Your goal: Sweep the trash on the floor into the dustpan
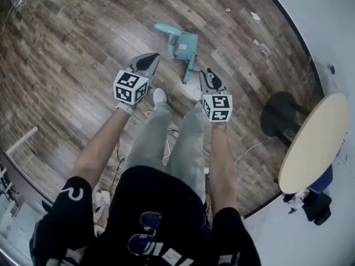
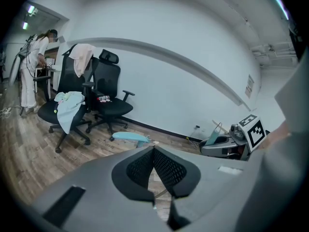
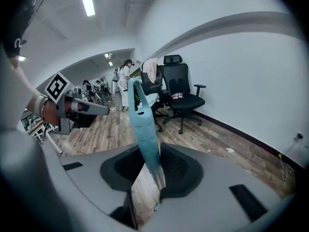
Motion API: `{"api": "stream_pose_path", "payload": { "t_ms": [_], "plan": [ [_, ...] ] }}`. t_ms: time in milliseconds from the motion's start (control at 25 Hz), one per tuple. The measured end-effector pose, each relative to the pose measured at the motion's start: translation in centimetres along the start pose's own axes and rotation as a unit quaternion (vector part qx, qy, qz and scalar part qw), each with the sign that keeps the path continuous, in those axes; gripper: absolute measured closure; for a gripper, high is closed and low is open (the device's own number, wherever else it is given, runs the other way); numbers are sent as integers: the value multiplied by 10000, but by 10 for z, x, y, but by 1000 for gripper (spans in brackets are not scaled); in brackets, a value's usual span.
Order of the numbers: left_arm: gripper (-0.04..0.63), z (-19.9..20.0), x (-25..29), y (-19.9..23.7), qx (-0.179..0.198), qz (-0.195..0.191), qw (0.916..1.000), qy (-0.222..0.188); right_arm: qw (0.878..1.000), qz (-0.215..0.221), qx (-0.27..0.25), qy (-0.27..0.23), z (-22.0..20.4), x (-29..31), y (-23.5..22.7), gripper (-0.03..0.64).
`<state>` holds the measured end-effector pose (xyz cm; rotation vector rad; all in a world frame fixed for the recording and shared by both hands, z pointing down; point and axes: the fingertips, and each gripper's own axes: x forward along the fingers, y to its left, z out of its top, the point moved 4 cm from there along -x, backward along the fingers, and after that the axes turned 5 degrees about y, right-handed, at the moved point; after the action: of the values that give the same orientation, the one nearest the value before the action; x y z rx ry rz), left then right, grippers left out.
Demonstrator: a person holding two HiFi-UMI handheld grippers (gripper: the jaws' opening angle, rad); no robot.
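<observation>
So that it can sweep, the right gripper [image 3: 153, 154] clamps the broom handle [image 3: 144, 124]; the left gripper [image 2: 154, 152] is closed, empty.

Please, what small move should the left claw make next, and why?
Probably open the left claw and lower it toward the teal tool lying on the floor ahead. It is shut on nothing, while the right claw grips the teal handle; sweeping likely needs both tools.
</observation>
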<state>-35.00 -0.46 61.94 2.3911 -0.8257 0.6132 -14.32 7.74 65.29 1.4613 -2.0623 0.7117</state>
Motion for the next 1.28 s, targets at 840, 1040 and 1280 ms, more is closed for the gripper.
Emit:
{"api": "stream_pose_path", "payload": {
  "t_ms": [840, 1040, 1280],
  "plan": [
    [598, 11, 12, -38, 270, -356, 9990, -68, 9935, -1034, 366, -291, -16, -78, -56, 529],
    [598, 10, 21, -48, 287, -401, 9988, -25, 9919, -1256, 175, 64, -35, -76, -77, 528],
    [598, 2, 19, -30, 146, -269, 9995, 14, 9931, -1156, 90, 192, -42, -46, -83, 528]
  ]
}}
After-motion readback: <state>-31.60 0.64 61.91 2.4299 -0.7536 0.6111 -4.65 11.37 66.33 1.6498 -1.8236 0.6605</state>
